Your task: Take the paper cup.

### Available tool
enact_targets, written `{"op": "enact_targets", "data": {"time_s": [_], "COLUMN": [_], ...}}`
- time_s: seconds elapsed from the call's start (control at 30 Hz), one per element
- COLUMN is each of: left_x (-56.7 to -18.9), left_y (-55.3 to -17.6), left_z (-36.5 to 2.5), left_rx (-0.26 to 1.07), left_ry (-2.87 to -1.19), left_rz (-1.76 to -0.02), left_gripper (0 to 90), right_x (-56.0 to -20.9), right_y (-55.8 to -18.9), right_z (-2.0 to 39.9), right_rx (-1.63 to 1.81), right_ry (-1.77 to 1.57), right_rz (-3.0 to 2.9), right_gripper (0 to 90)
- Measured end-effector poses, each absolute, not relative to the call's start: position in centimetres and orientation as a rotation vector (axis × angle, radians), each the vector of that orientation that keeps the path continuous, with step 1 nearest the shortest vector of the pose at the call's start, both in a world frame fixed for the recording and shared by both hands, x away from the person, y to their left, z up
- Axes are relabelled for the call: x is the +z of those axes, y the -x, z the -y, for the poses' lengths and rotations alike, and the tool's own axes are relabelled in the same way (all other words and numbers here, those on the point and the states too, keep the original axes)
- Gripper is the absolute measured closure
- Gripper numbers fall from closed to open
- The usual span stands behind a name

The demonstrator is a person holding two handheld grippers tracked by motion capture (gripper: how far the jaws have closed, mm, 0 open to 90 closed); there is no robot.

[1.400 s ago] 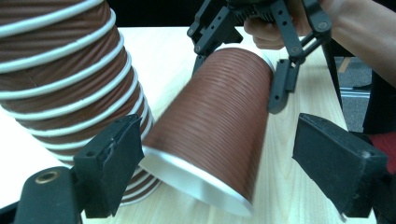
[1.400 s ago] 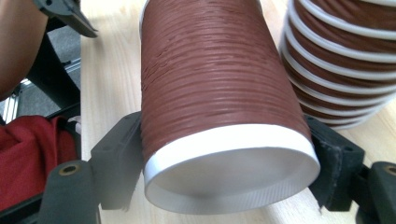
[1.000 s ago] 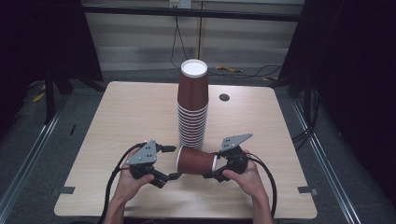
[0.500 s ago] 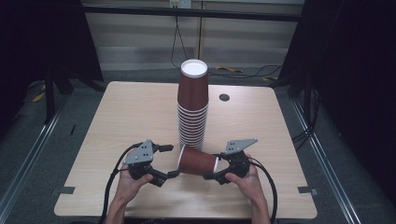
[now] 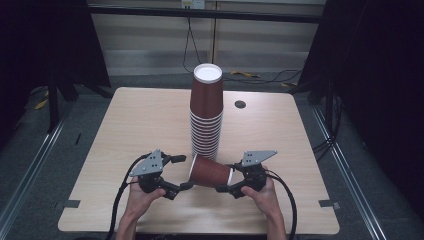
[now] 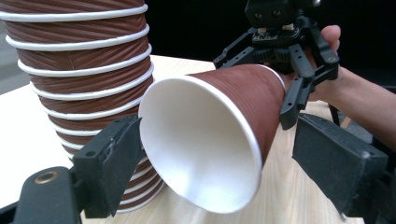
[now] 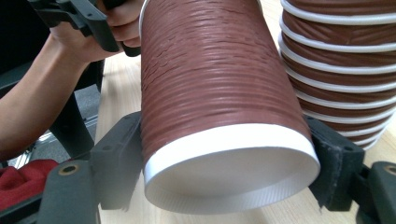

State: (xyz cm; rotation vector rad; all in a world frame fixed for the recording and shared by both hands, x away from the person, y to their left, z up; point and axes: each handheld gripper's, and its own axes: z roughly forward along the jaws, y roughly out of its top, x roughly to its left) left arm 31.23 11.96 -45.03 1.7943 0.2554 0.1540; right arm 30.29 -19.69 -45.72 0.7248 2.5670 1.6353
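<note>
1. Stack of inverted brown paper cups [image 5: 206,112] stands upright at the middle of the table [image 5: 125,130] and serves as the landmark here; everything in hand lies just in front of its foot, toward the person.

2. Left of the stack's foot, the left gripper [image 5: 184,172] faces the wide mouth of a single cup [image 5: 210,171]. In the left gripper view its black jaws stand spread, one on each side of the cup [image 6: 219,140] rim. A gap shows on the right side and the left jaw sits very near the rim, so it does not look clamped.

3. Directly in front of the stack's foot, the single cup lies on its side, held off the table between the two tools, mouth to the left, base to the right, close beside the lowest rims.

4. Right of the stack's foot, the right gripper [image 5: 231,181] holds the cup's base end. In the right gripper view its jaws press both sides of the cup [image 7: 219,107] near the white bottom ring.

5. Judged from this, one cup is separate from the stack and gripped; what seems left is passing it to the left tool or turning it and setting it onto or beside the stack.
</note>
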Motion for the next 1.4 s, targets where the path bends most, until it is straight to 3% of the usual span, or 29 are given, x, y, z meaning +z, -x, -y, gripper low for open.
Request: {"op": "enact_targets", "data": {"time_s": [0.67, 0.9, 1.4], "left_x": [-45.7, -46.0, -45.7], "left_y": [-31.5, -31.8, -32.5], "left_z": [-11.7, -11.1, -10.3], "left_rx": [0.115, 0.102, 0.067], "left_ry": [-1.765, -1.769, -1.779], "left_rz": [-0.242, -0.249, -0.194], "left_gripper": [15.2, 2.2, 0.0], "right_x": [-45.7, -45.7, -45.6], "right_y": [-29.8, -29.7, -29.7], "right_z": [19.9, 19.8, 19.2], "right_rx": [1.787, 1.797, 1.752], "right_ry": [-0.651, -0.623, -0.601], "right_rz": [-2.501, -2.509, -2.541], "right_gripper": [23.3, 23.4, 23.4]}}
